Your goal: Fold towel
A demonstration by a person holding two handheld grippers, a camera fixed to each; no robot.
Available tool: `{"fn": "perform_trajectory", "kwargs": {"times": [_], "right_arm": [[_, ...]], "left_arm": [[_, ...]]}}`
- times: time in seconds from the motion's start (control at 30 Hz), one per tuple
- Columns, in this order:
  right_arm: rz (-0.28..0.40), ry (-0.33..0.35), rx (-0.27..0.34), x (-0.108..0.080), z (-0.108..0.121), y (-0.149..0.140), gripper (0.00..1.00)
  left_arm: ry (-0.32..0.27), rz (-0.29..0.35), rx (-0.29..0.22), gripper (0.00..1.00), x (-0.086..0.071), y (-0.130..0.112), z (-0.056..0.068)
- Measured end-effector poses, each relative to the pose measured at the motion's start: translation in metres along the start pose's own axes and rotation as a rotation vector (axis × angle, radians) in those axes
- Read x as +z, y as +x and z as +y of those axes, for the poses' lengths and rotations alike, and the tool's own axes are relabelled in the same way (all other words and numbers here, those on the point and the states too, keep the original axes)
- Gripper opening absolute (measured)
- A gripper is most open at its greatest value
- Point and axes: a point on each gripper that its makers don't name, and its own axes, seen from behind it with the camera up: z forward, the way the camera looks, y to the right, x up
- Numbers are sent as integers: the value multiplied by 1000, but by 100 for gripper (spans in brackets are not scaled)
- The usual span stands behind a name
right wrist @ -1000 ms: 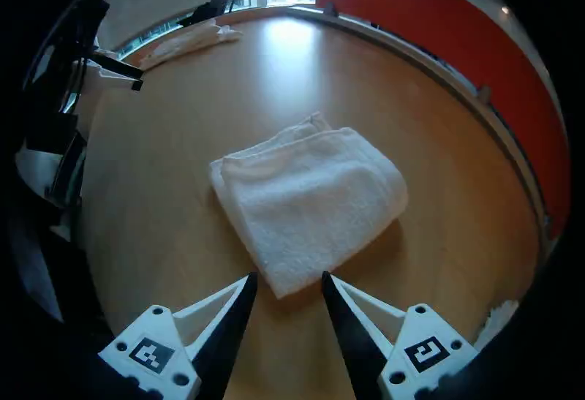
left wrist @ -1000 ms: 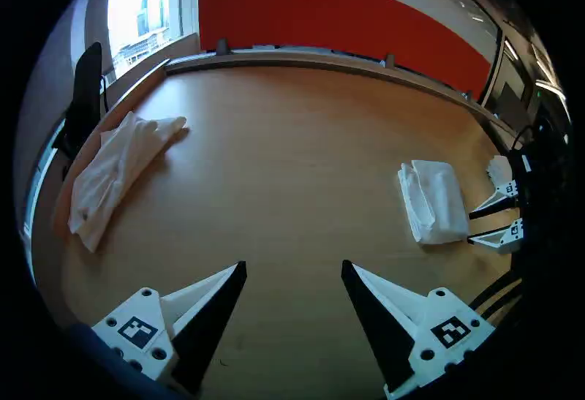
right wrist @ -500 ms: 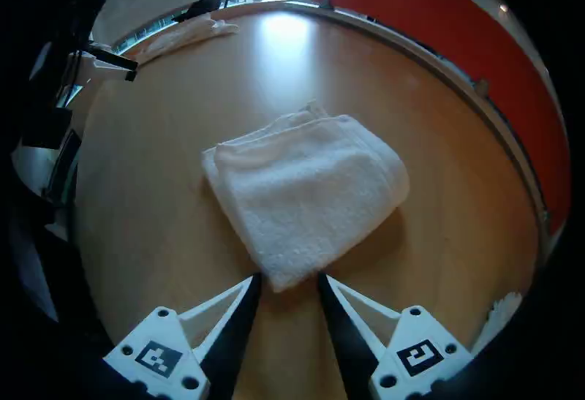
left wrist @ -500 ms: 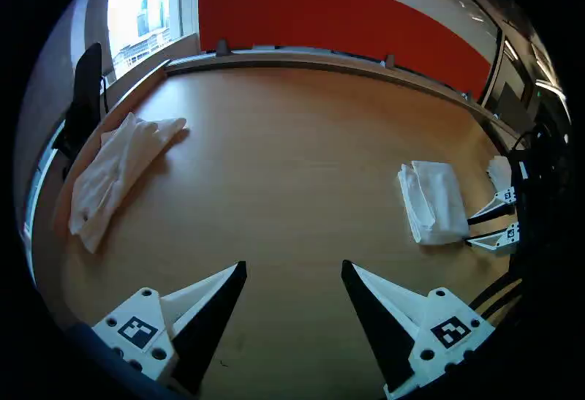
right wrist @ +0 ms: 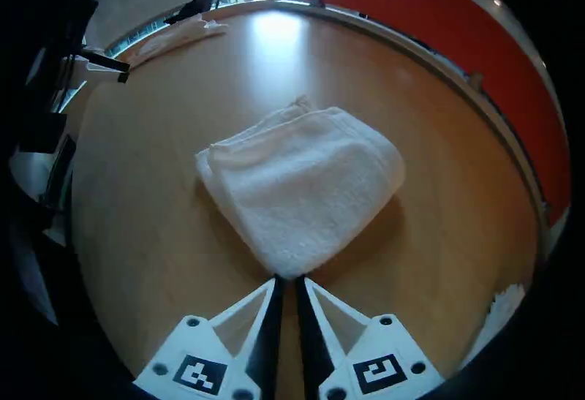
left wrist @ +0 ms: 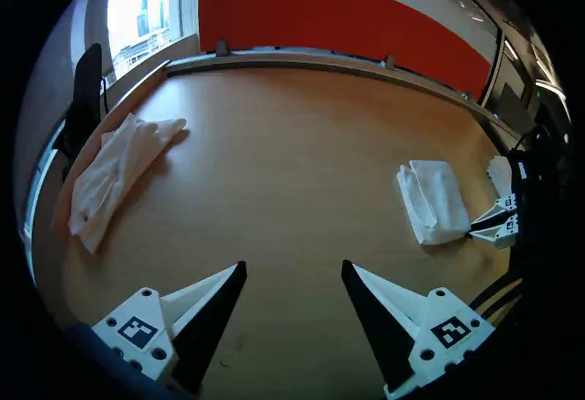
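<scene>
A folded white towel (right wrist: 303, 195) lies on the wooden table (right wrist: 439, 202) straight ahead in the right gripper view. My right gripper (right wrist: 287, 283) has its fingers drawn almost together at the towel's near corner, pinching it. From the left gripper view, the same towel (left wrist: 435, 199) rests at the table's right side with the right gripper (left wrist: 472, 233) at its near edge. My left gripper (left wrist: 292, 268) hovers open over bare wood with nothing between its fingers, far from both towels. A loose, crumpled white towel (left wrist: 117, 166) is spread along the table's far left edge.
A red partition (left wrist: 329, 20) runs along the table's back edge. A dark chair (left wrist: 84, 100) stands beyond the left edge near the windows. Another bit of white cloth (left wrist: 501, 170) sits at the right edge. Wide bare wood (left wrist: 292, 151) separates the two towels.
The right gripper's fingers have closed from a wide gap to nearly touching, meeting at the folded towel's near corner. The left gripper has stayed still and open.
</scene>
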Motion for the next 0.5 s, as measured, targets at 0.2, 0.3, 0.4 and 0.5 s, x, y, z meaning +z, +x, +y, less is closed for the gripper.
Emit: {"fn": "perform_trajectory", "kwargs": {"times": [0.2,0.3,0.4,0.5], "right_arm": [[15,-5,25,0,3,3,5],[24,-13,29,-1,5,4,4],[36,-18,31,-3,6,7,4],[45,-21,31,-7,7,10,4]], "left_arm": [[0,0,0,97,-1,0,0],[0,1,0,97,-1,-1,0],[-1,1,0,97,-1,-1,0],[-2,2,1,97,-2,-1,1]]}}
